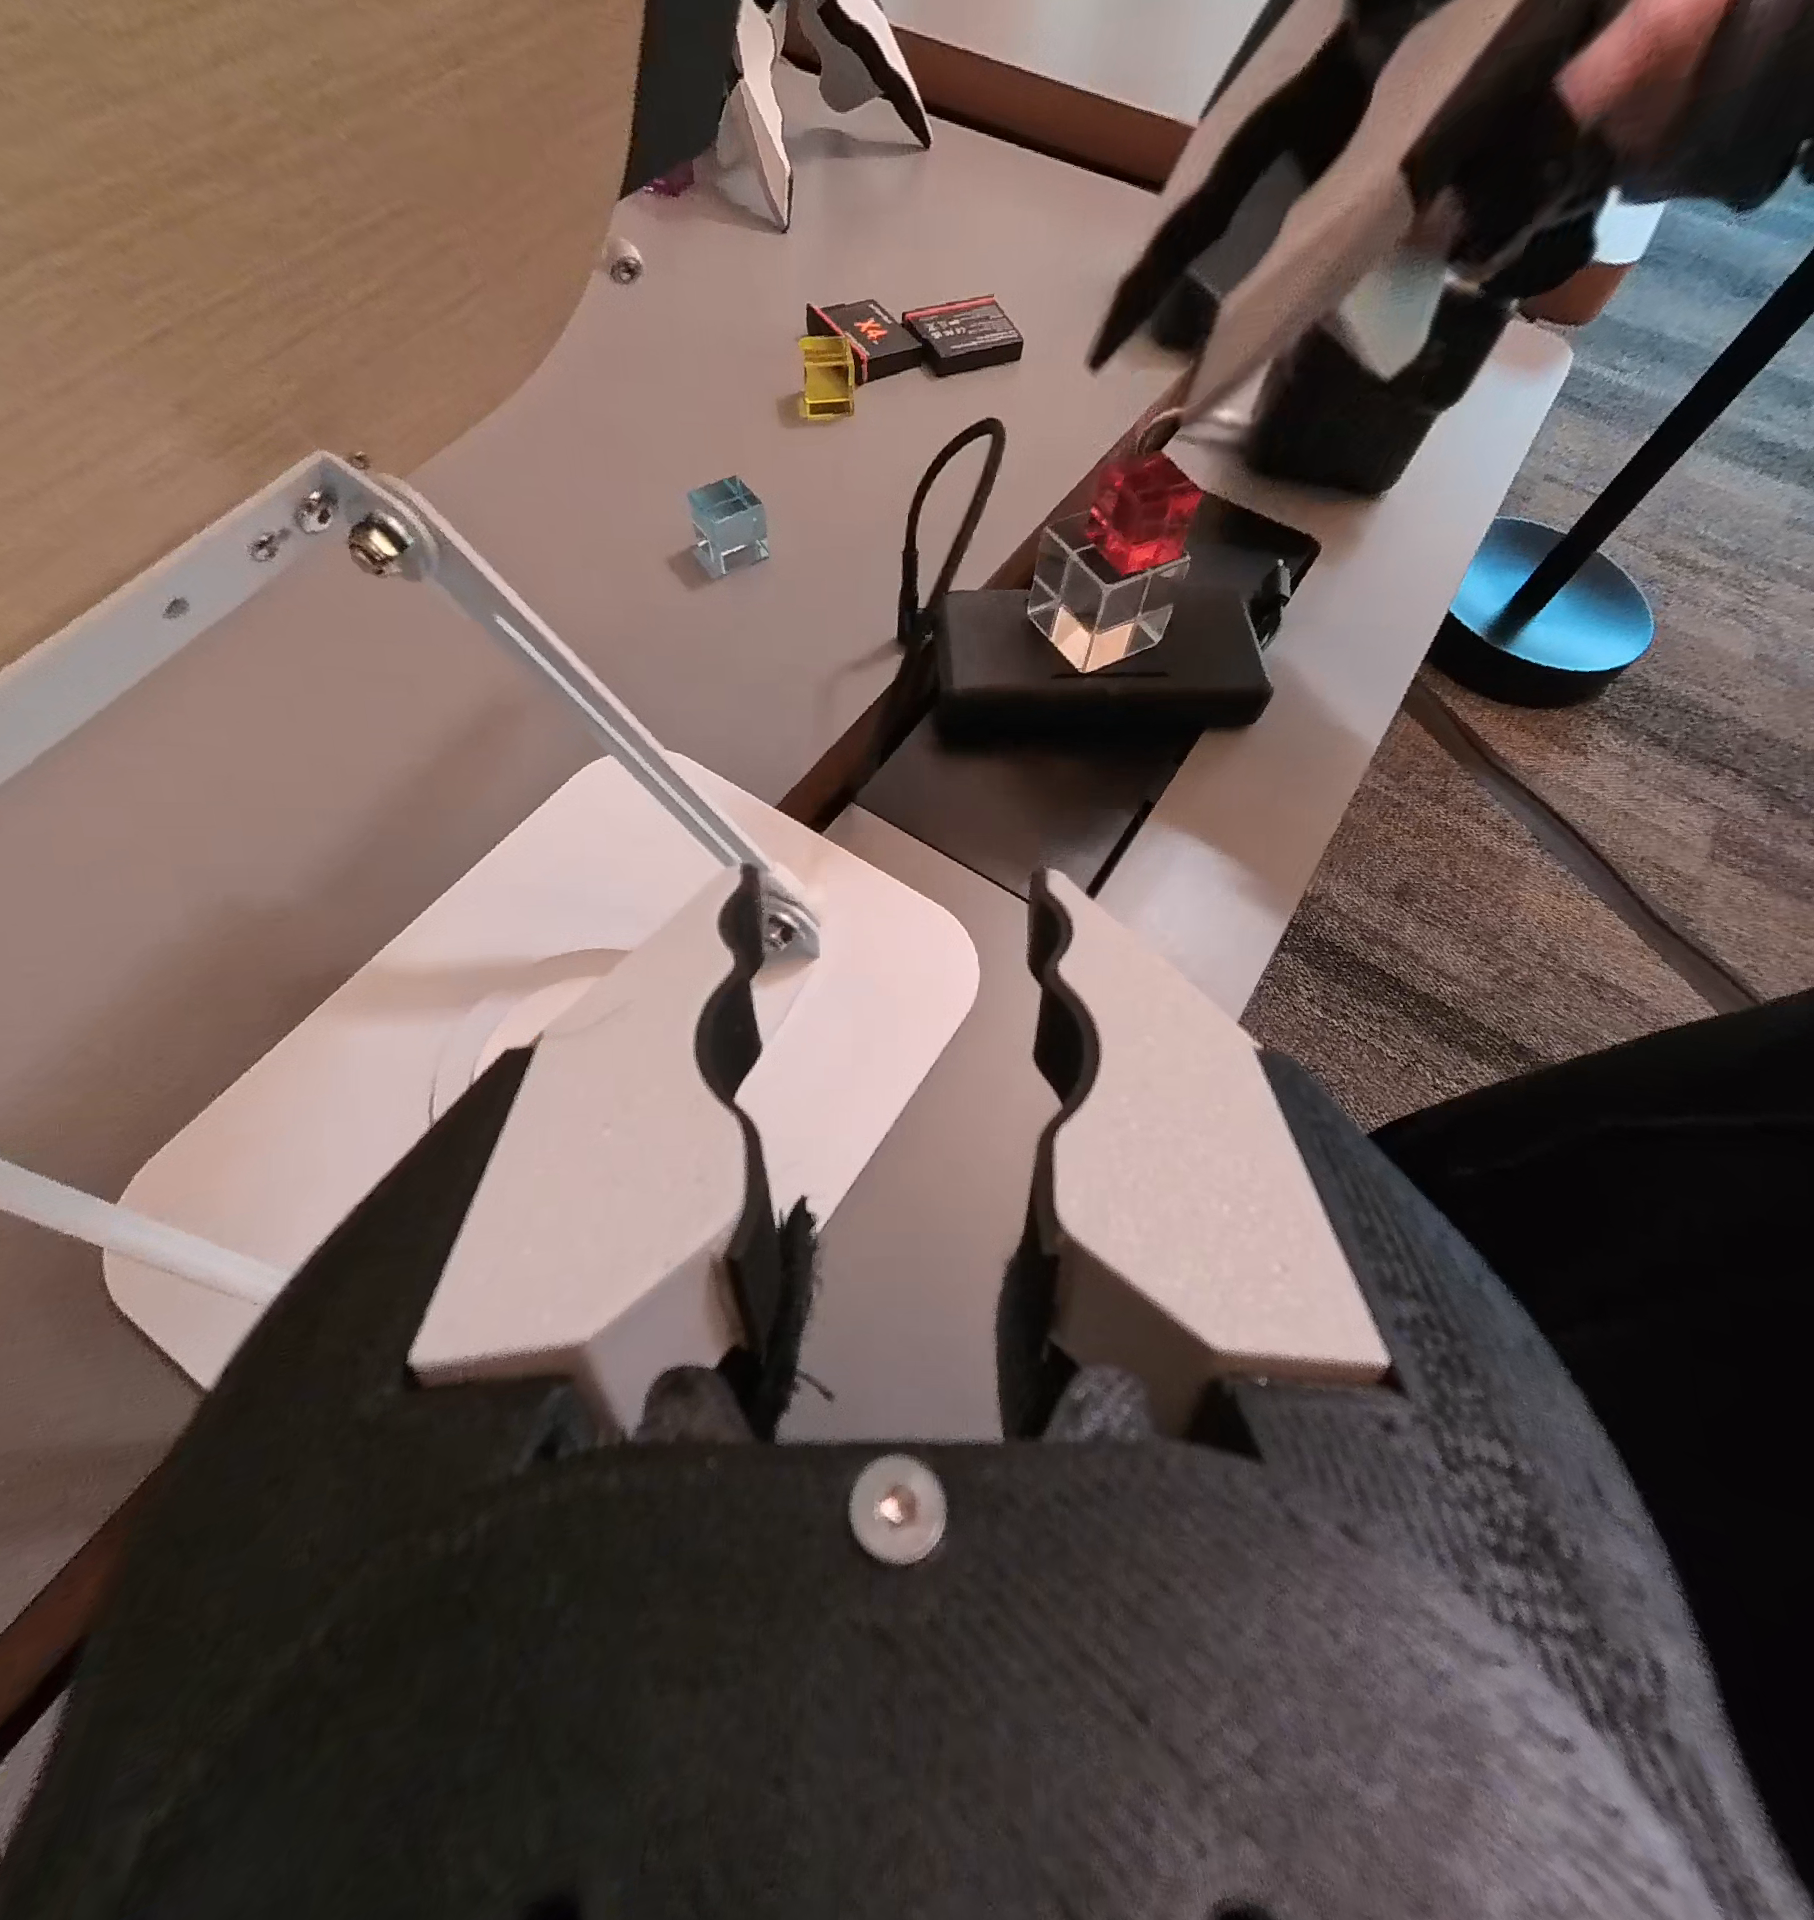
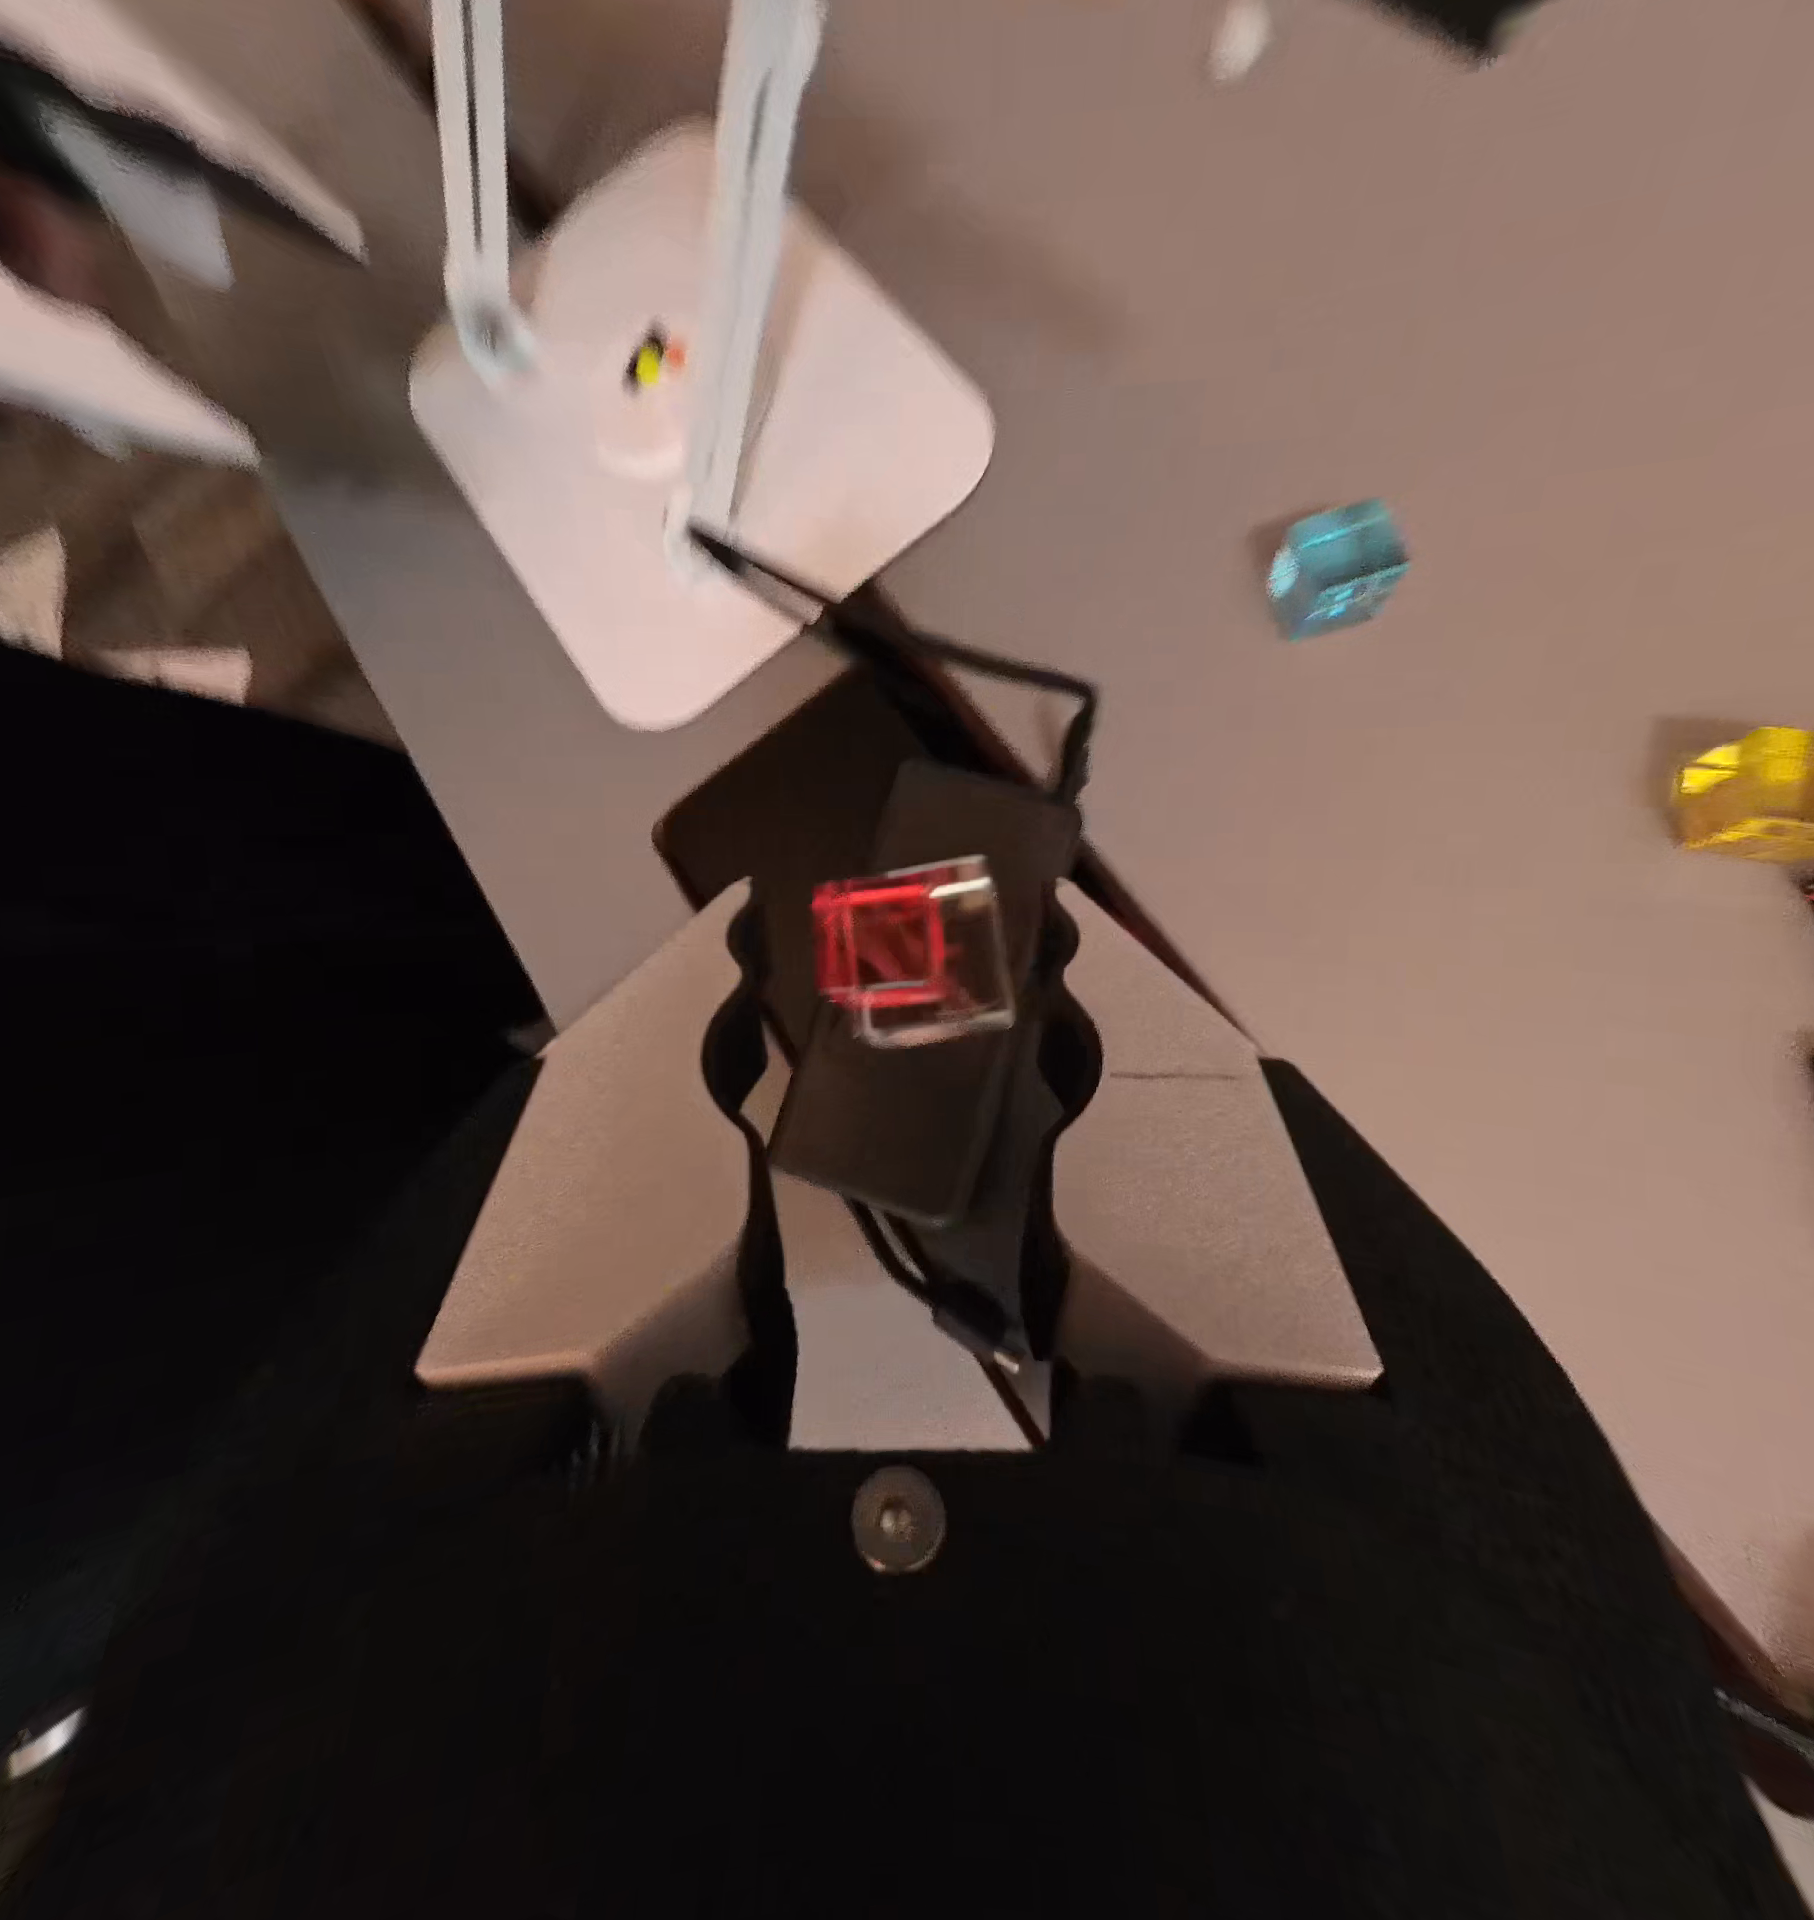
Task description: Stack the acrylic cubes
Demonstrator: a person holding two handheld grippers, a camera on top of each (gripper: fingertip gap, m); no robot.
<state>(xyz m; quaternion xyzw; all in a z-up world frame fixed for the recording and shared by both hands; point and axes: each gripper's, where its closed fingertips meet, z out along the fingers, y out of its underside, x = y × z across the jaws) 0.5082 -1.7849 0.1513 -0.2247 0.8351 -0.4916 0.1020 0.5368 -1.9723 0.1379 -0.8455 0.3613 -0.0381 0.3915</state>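
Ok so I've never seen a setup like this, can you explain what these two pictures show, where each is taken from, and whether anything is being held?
Each picture comes from a camera on a hand-held gripper, looking along its two fingers. The left hand-held gripper is open over a white lamp base, holding nothing. The right hand-held gripper is open above a red cube stacked on a clear cube, on a black box. A blue cube, a yellow block and two small black packs lie on the grey desk.
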